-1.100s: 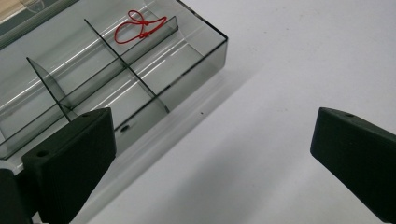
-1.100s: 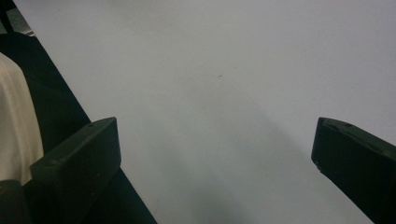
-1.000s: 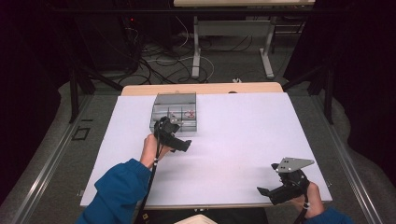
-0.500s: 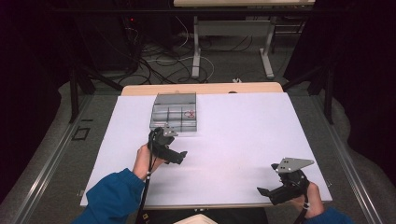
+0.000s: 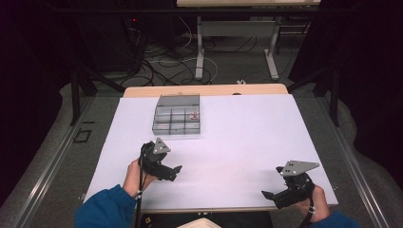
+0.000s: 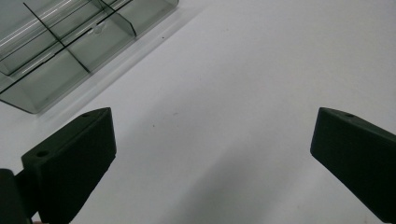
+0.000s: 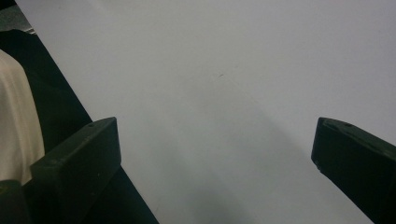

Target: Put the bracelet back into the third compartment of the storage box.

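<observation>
Dark room, cables on the floor at 12 o'clock behind a white-topped surface (image 5: 247, 137) with a pale wood edge at its far side. Clear grey plastic compartment box (image 5: 177, 115) sits on the surface at about 11 o'clock from centre, divided into a grid; a small red item (image 5: 193, 114) lies in one of its right-hand cells, too small to identify.

Your left gripper (image 5: 172, 171) is at roughly 7 o'clock on the surface, just below the box and apart from it, jaws pointing toward 3 o'clock. In the left gripper view the jaws are spread wide with nothing between them, bare white surface under them, a corner of the box (image 6: 60, 46) at 10 o'clock.

Your right gripper (image 5: 270, 195) is at 5 o'clock near the front edge, well apart from the box. In the right gripper view its jaws are also spread wide, holding nothing, over the front edge of the surface.
</observation>
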`<action>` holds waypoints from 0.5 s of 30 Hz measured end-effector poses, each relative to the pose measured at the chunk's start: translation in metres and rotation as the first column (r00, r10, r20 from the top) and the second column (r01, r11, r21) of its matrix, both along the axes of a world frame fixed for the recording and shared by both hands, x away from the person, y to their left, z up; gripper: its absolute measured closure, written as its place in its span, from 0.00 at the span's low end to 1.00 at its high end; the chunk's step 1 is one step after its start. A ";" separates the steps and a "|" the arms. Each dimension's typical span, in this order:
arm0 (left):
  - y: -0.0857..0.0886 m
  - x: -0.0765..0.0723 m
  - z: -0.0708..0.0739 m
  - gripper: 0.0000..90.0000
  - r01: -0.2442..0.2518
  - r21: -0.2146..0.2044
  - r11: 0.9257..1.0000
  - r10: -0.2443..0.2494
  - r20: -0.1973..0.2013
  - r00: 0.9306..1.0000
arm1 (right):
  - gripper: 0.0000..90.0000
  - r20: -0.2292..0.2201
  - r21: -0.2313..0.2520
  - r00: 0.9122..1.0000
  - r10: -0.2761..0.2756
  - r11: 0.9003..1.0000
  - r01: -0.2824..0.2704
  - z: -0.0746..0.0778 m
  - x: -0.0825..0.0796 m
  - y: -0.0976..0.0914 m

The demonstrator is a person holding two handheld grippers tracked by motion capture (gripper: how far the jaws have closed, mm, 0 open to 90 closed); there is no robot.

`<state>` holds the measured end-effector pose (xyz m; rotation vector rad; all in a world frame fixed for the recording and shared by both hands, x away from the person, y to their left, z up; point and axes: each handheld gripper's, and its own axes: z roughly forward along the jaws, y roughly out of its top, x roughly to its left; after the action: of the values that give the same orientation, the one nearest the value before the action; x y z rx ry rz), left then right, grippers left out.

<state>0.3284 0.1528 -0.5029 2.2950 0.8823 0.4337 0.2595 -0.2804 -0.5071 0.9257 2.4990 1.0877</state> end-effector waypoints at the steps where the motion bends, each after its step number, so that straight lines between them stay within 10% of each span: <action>1: 0.002 -0.003 0.000 0.00 0.004 -0.005 1.000 -0.004 0.001 1.000 | 0.01 0.007 -0.003 1.000 0.006 1.000 -0.006 0.000 0.001 0.000; 15: 0.022 -0.038 -0.001 0.00 0.015 -0.026 1.000 -0.014 0.040 0.999 | 0.01 0.003 -0.008 1.000 0.004 1.000 -0.004 0.000 0.001 -0.001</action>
<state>0.2906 0.1753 -0.5034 2.2602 0.8464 0.4574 0.2602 -0.2809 -0.5072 0.9167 2.5012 1.0791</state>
